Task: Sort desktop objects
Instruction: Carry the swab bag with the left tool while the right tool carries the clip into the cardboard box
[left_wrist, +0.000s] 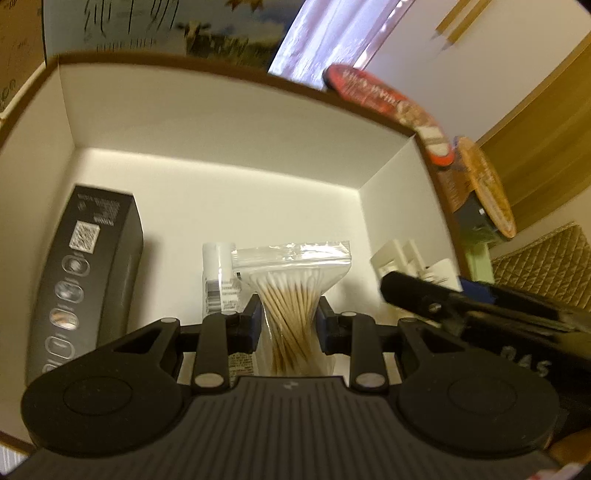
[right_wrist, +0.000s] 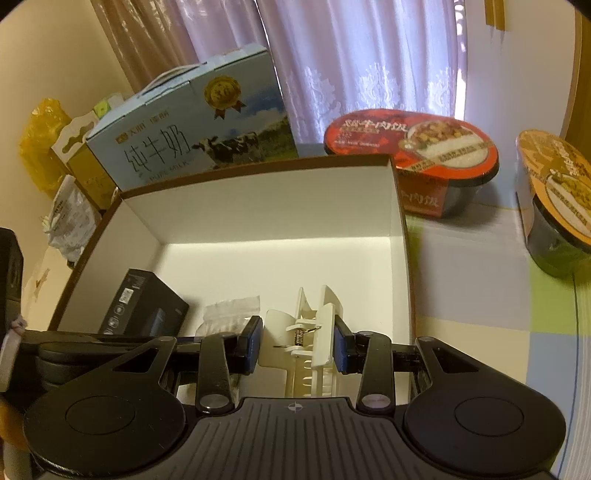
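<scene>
My left gripper (left_wrist: 289, 325) is shut on a clear bag of cotton swabs (left_wrist: 291, 295) and holds it inside the open white-lined box (left_wrist: 221, 125). A black product box (left_wrist: 88, 277) lies in the box at the left, and a white tube (left_wrist: 218, 280) lies behind the bag. My right gripper (right_wrist: 297, 347) is shut on a cream hair claw clip (right_wrist: 306, 339), held over the box's right part (right_wrist: 399, 229). The black box (right_wrist: 144, 306) and the swab bag (right_wrist: 229, 314) also show in the right wrist view. The right gripper shows in the left wrist view (left_wrist: 461, 306).
A blue milk carton (right_wrist: 199, 125) stands behind the box. A red instant rice bowl (right_wrist: 417, 155) and an orange one (right_wrist: 554, 199) stand at the back right on a checked tablecloth (right_wrist: 480, 295). Bags and small boxes (right_wrist: 70, 184) crowd the back left.
</scene>
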